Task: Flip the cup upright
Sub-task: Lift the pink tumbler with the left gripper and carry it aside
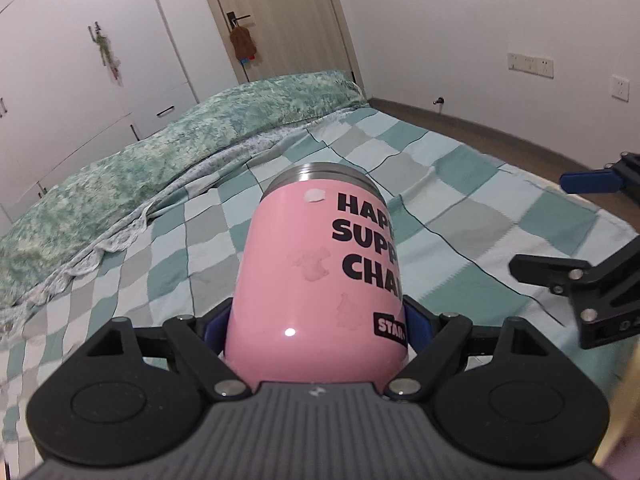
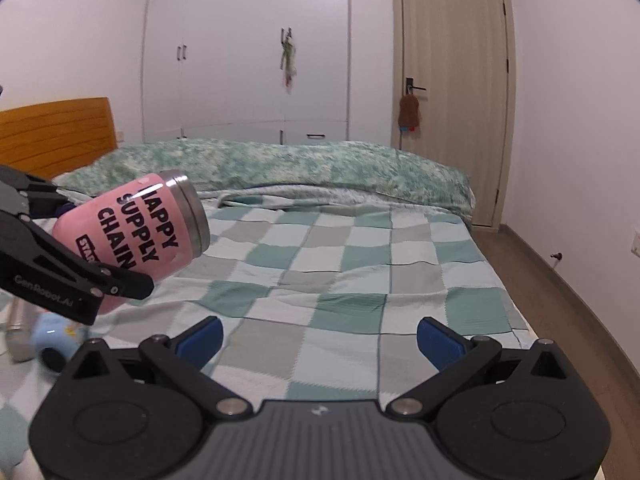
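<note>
A pink cup with black lettering and a steel rim is held in my left gripper, which is shut on its lower body. In the right wrist view the cup hangs tilted above the bed at the left, its steel rim pointing up and to the right, with the left gripper around its base. My right gripper is open and empty, low over the checked bedspread. Its fingers show at the right edge of the left wrist view.
A rolled green quilt lies along the far side of the bed. A light blue object and a metal cylinder lie on the bed at the left. A wooden headboard, a wardrobe and a door stand behind.
</note>
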Tool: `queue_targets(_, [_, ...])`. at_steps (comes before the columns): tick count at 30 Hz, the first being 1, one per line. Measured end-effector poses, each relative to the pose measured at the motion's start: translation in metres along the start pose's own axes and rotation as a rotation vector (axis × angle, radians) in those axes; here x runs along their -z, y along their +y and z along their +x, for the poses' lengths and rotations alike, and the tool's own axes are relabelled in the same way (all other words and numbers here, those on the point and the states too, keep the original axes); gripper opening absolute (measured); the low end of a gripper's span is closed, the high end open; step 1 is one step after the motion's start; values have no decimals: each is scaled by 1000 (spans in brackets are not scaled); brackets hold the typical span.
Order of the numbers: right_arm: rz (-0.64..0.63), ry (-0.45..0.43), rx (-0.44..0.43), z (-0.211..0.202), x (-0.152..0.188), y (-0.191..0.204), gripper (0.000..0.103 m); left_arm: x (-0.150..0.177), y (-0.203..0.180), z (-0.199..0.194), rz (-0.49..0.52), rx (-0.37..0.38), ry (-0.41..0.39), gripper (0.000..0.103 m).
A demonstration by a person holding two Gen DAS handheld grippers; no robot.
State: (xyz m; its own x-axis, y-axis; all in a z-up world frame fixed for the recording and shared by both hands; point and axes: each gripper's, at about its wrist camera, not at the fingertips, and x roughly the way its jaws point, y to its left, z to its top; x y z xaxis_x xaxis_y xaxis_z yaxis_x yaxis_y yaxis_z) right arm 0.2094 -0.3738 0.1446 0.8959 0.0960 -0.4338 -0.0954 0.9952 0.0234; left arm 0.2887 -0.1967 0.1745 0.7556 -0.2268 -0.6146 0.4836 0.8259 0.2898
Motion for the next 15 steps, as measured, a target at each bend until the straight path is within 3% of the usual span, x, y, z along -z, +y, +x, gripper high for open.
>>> queue_targets(8, [-22,-15,-41,-70,17,33,103,40,-13,-75,-66,-26,-19,84])
queue_targets(15, [-44,22,-60,-100,45,54,103,89,-29,-96,-117,-27,23,84])
